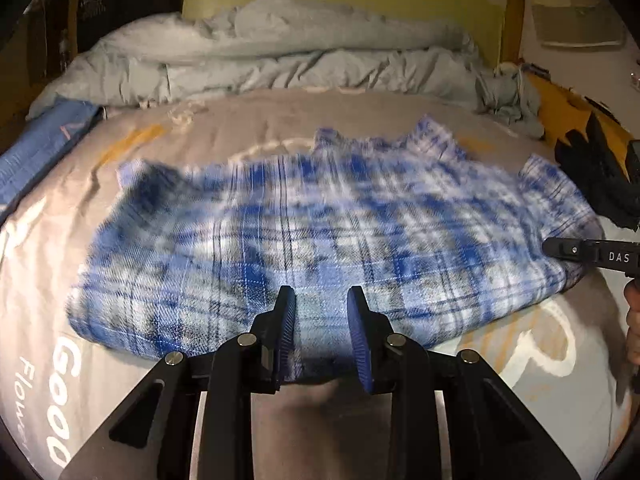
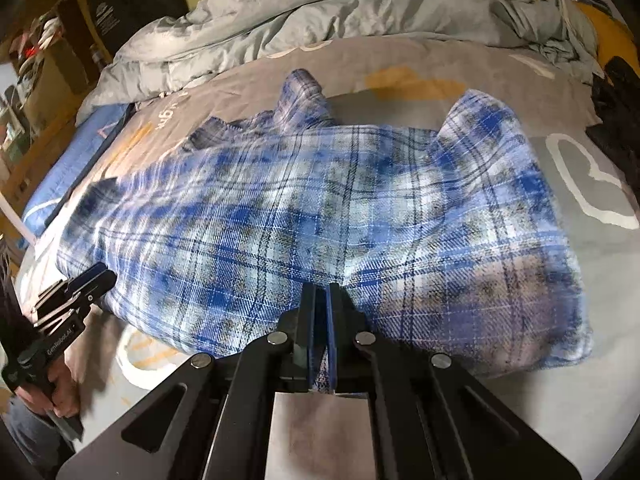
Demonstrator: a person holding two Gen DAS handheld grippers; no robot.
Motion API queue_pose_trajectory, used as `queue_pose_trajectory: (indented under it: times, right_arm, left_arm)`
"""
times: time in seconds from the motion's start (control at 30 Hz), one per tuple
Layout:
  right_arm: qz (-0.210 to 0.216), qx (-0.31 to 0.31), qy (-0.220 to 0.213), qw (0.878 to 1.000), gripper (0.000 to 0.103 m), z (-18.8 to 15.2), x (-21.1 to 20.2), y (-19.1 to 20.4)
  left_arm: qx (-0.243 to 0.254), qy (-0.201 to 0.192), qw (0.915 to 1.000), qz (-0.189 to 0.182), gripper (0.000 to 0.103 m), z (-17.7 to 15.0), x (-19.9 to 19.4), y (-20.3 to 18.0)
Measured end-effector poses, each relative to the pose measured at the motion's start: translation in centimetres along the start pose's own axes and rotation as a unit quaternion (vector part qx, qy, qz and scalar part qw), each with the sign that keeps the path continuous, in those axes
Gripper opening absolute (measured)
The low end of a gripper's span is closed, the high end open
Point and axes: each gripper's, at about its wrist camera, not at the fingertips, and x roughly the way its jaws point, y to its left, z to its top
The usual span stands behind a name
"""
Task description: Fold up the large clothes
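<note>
A blue and white plaid shirt (image 1: 320, 232) lies spread and blurred across a grey printed bed sheet (image 1: 248, 128); it also shows in the right wrist view (image 2: 320, 208). My left gripper (image 1: 322, 300) is open, its blue pads over the shirt's near hem with cloth between them. My right gripper (image 2: 322, 292) is shut on the near edge of the shirt, cloth pinched between its pads. The right gripper shows at the right edge of the left wrist view (image 1: 592, 254), and the left gripper at the left of the right wrist view (image 2: 76, 292).
A rumpled grey duvet (image 1: 280, 56) is piled at the far side of the bed. A blue item (image 1: 44, 148) lies at the far left. Dark and yellow things (image 1: 592, 160) sit at the right edge. Shelves with clutter (image 2: 44, 48) stand on the left.
</note>
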Motion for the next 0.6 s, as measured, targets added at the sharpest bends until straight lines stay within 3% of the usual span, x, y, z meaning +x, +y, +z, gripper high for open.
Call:
queue_pose_trajectory:
  times: [0.1, 0.2, 0.3, 0.4, 0.47, 0.6]
  right_arm:
    - [-0.018, -0.020, -0.021, 0.999, 0.008, 0.1, -1.2, 0.8]
    - [0.001, -0.019, -0.026, 0.999, 0.009, 0.3, -1.9, 1.3]
    - [0.016, -0.023, -0.028, 0.999, 0.009, 0.1, -1.8, 1.9]
    - [0.006, -0.024, -0.004, 1.000, 0.007, -0.6, 0.2, 1.9]
    - [0.010, -0.018, -0.014, 1.000, 0.007, -1.4, 1.2, 1.5]
    - [-0.037, -0.070, -0.031, 0.996, 0.007, -1.9, 1.1, 3.3]
  left_arm:
    - [0.029, -0.028, 0.9991, -0.013, 0.031, 0.3, -1.2, -1.4]
    - [0.037, -0.045, 0.9977, -0.033, 0.031, 1.0, -2.1, -2.7]
    - [0.014, -0.029, 0.9978, -0.057, 0.031, 1.3, -0.9, -2.8]
    - [-0.016, 0.031, 0.9977, -0.058, 0.030, 0.5, 2.7, -1.9]
    - [-0.047, 0.032, 0.9953, -0.078, 0.030, 0.8, 2.8, -0.8]
    - [-0.028, 0.034, 0.9976, -0.053, 0.029, 0.8, 2.8, -1.6]
